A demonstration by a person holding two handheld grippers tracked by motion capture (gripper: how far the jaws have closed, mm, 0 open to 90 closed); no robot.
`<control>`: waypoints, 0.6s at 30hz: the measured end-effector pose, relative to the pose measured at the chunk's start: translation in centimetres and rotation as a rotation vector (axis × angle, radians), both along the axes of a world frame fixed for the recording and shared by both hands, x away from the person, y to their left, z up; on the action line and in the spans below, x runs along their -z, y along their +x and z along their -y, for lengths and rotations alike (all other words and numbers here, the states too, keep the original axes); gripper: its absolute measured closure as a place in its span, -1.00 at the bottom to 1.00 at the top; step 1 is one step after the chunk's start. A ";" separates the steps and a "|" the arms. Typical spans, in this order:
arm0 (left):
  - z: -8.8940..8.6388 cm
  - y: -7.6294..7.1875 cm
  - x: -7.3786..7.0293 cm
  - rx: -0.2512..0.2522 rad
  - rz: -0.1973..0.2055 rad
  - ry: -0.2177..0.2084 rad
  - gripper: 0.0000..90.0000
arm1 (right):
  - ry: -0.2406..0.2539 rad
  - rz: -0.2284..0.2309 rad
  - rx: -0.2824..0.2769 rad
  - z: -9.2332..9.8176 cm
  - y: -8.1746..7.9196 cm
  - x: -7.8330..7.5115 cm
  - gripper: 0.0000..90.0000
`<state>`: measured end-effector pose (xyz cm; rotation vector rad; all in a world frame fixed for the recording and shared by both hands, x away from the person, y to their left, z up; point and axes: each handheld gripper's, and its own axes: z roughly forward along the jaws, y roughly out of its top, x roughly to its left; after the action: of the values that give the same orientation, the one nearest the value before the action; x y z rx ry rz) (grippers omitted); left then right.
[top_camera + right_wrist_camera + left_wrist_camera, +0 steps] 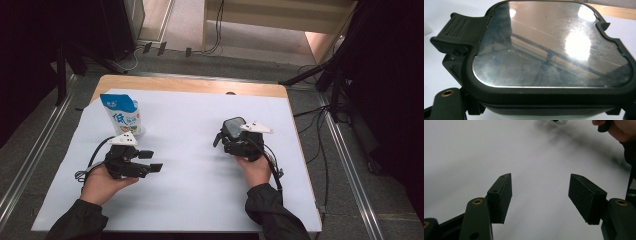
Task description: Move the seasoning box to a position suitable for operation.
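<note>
Gripping a lidded box point(551, 50), right tongs point(231, 136) raised.

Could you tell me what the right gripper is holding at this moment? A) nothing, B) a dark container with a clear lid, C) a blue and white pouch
B: the right gripper grips a dark container with a clear lid, while the blue and white pouch stands apart near the left gripper.
</note>
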<state>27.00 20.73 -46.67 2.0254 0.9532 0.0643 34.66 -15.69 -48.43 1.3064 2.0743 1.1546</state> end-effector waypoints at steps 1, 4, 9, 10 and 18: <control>0.0 0.1 0.0 0.002 -0.002 0.002 -0.17 | -0.005 -0.002 -0.010 -0.2 -0.3 0.0 -0.65; 0.1 0.3 0.0 0.003 -0.001 0.001 -0.17 | -0.001 -0.005 -0.039 -1.0 -1.0 0.2 -0.65; 0.1 0.6 -0.1 0.010 -0.003 0.011 -0.14 | -0.002 -0.017 -0.102 -2.9 -2.4 0.6 -0.65; 0.2 0.7 0.0 0.009 -0.003 0.013 -0.13 | 0.000 -0.020 -0.111 -3.2 -2.6 0.6 -0.65; 0.0 1.0 0.0 0.012 -0.006 0.003 0.00 | -0.010 -0.032 -0.181 -5.3 -3.8 1.3 -0.65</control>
<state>28.00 20.76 -46.72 2.0349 0.9450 0.0524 30.88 -10.37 -49.74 1.1588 2.2574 1.2030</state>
